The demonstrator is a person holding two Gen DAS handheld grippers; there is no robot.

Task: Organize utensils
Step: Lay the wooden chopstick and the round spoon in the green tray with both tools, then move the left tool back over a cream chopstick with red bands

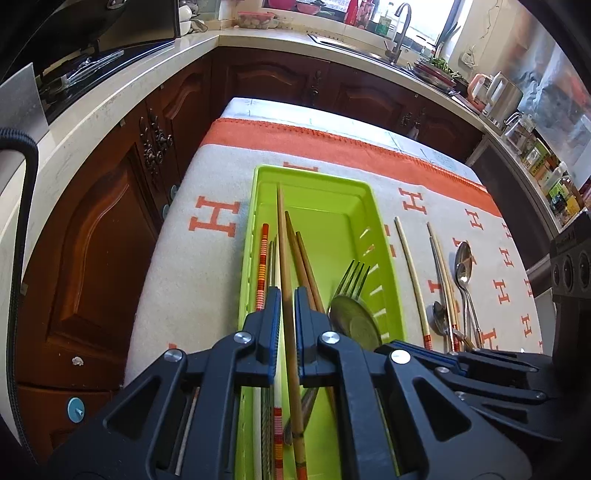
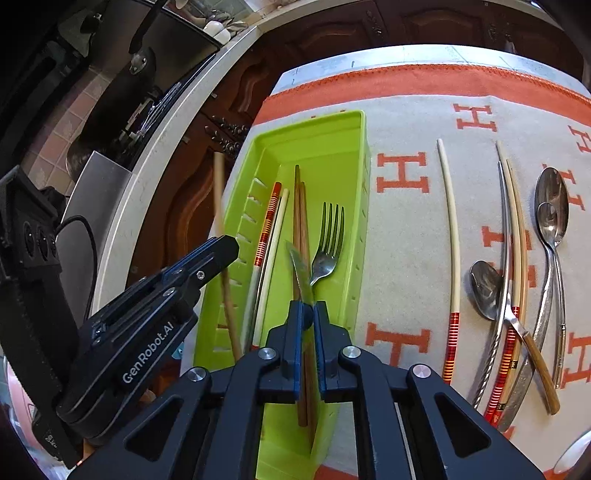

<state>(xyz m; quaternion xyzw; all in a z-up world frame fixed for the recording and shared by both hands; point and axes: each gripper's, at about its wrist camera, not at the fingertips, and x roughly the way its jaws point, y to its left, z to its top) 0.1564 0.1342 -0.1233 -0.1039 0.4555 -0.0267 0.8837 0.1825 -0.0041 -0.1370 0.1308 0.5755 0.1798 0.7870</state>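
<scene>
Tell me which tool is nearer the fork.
Right. The right tool sits just beside the fork handle in the tray; the left tool is at the tray's left wall.

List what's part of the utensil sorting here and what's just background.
Job:
- tray
- left gripper, shut on a chopstick
- right gripper, spoon between its fingers
- fork in the tray
- loose chopsticks and loose spoons on the cloth

Lying about:
- kettle
- tap
</scene>
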